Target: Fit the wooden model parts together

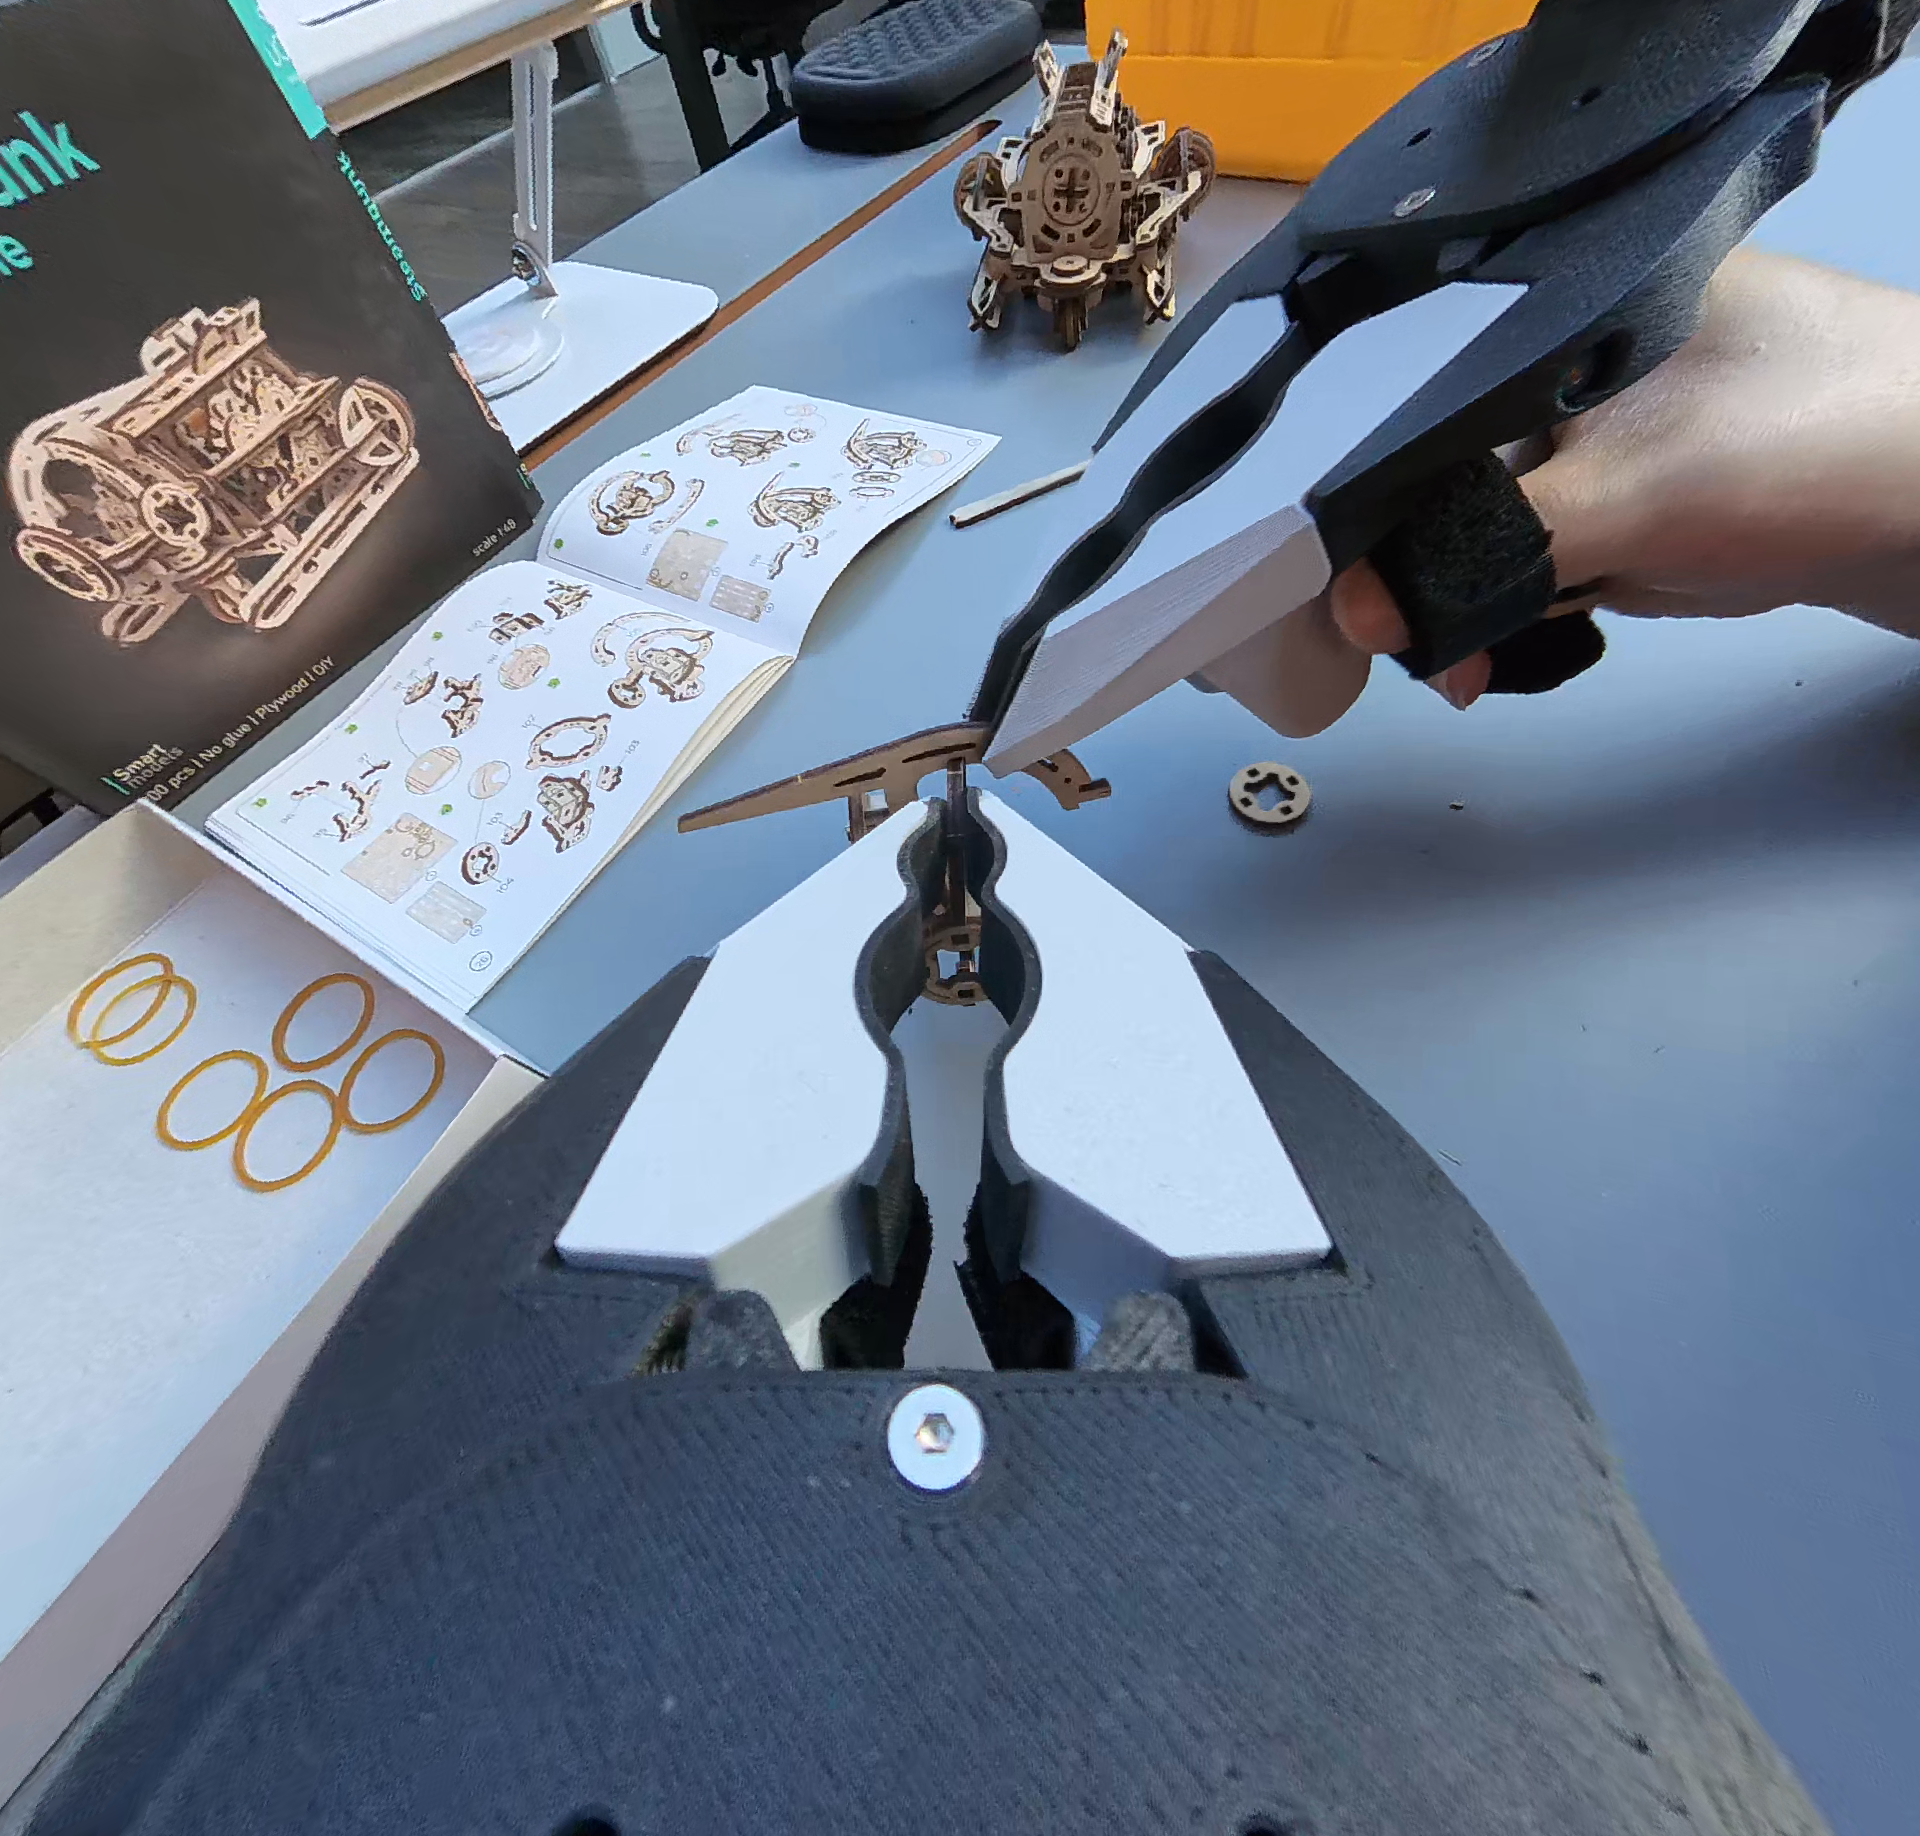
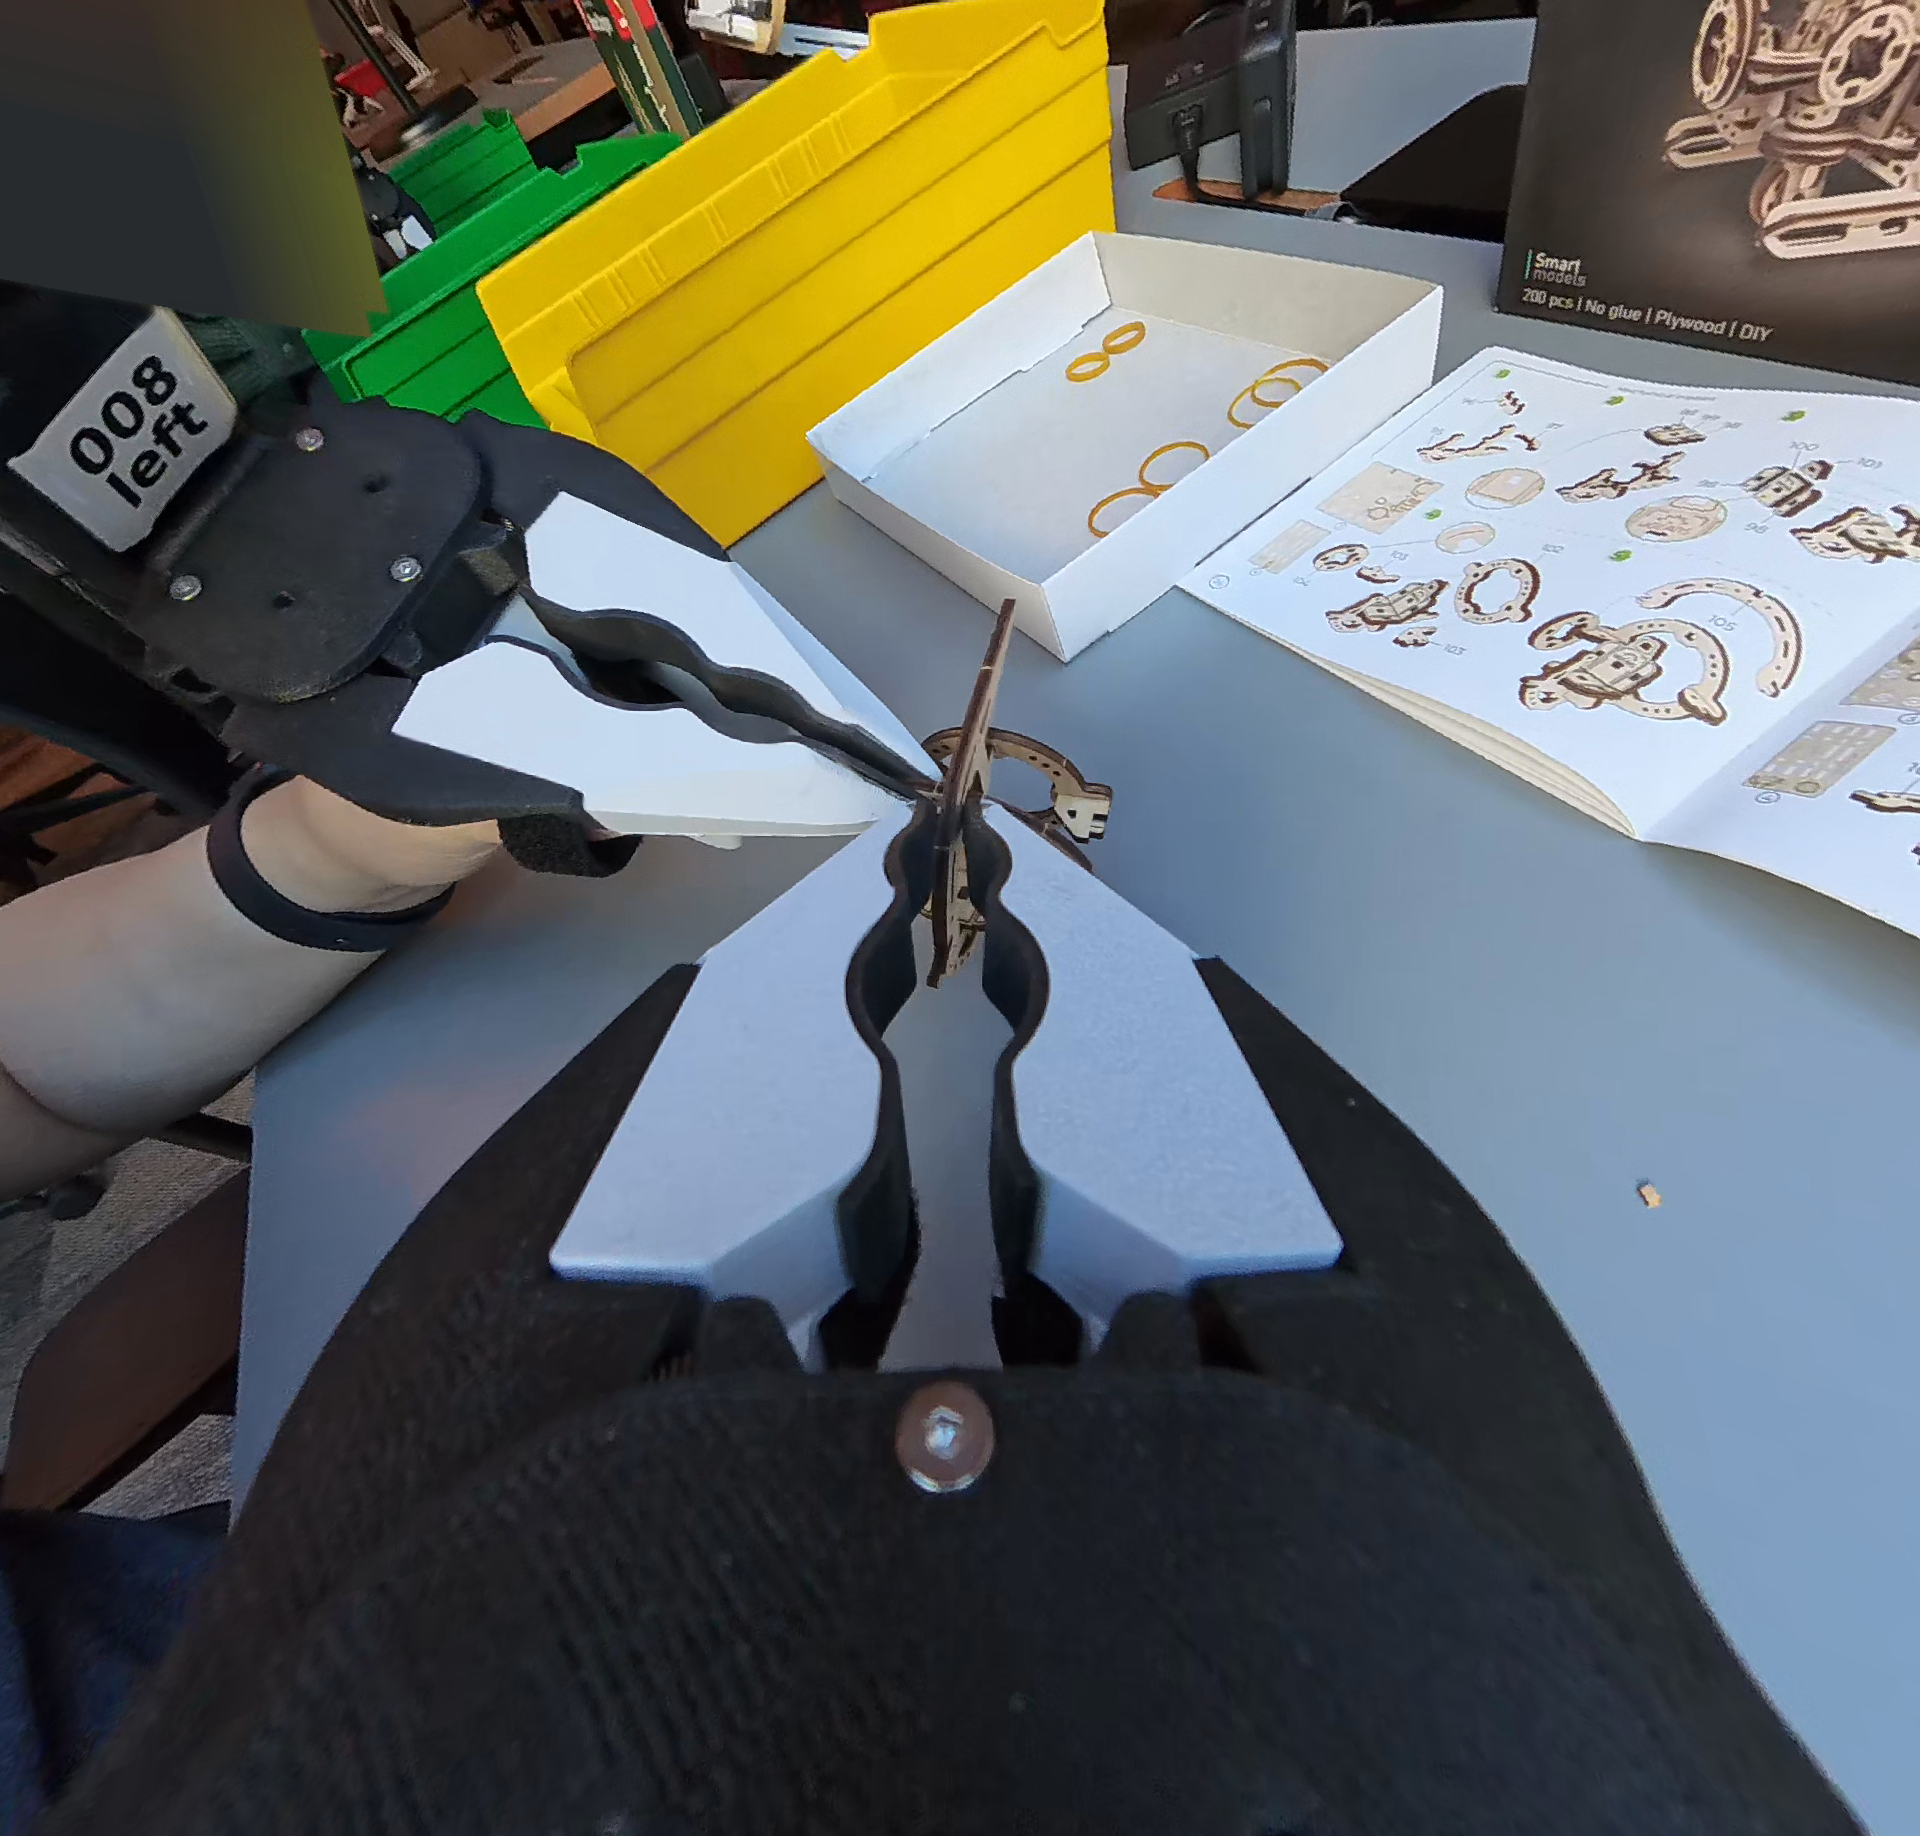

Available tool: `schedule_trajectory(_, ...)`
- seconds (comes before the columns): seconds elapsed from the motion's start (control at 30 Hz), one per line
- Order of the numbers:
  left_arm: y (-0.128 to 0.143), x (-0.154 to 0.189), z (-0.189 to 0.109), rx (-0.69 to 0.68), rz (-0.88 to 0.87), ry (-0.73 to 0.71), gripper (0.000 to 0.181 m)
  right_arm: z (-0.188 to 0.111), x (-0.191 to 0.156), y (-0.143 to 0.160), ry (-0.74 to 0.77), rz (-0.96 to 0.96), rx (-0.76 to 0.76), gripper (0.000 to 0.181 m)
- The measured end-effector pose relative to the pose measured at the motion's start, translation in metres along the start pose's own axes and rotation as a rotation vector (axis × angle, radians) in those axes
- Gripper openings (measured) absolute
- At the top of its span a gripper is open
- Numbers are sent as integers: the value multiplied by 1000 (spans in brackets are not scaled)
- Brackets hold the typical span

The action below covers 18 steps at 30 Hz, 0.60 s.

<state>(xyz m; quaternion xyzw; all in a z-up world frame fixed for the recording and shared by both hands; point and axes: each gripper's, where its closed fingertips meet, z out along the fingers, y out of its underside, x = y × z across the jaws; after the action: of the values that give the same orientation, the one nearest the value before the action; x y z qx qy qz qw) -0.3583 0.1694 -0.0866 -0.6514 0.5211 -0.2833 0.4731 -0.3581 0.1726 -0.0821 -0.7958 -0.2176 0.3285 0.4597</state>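
Observation:
My left gripper (image 1: 951, 807) is shut on a small wooden sub-assembly (image 1: 948, 939) that stands edge-on between its fingers, a little above the grey table (image 1: 1455, 1059). My right gripper (image 2: 951, 830) is shut on a long flat wooden part (image 2: 982, 695). In the left wrist view that part (image 1: 821, 780) sticks out to the left of the right gripper (image 1: 987, 742). The two pieces touch where the two grippers' tips meet. A curved wooden arc with holes (image 2: 1044, 760) shows just behind the tips. The left gripper (image 2: 914, 794) comes in from the left in the right wrist view.
A built wooden model (image 1: 1081, 197), a loose round wooden disc (image 1: 1270, 799) and a thin wooden stick (image 1: 1018, 493) are on the table. An open instruction booklet (image 1: 582, 695), the kit box (image 1: 208, 384), a white tray (image 2: 1226, 581) with rubber bands and yellow (image 2: 831, 259) and green (image 2: 436, 352) bins surround the work spot. The tips of both grippers are at nearly the same place.

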Motion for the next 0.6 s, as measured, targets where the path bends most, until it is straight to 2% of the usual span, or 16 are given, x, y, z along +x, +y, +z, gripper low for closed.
schedule_trajectory(0.13, -3, 0, -1, 27, -17, 16, 0, -8, -6, -8, -49, 8, 31, 12)
schedule_trajectory(0.27, -4, 1, -3, 49, -44, 51, 0, -29, -13, -26, -118, -70, 107, 16)
schedule_trajectory(0.33, -9, 3, -6, 82, -84, 93, 0, -38, -19, -30, -183, -168, 125, 19)
schedule_trajectory(0.43, -17, 7, -14, 119, -162, 181, 0, -47, -16, -27, -171, -390, 113, 32)
schedule_trajectory(0.6, -34, 15, -25, 183, -312, 364, 0, -59, -21, -35, -158, -816, 116, 37)
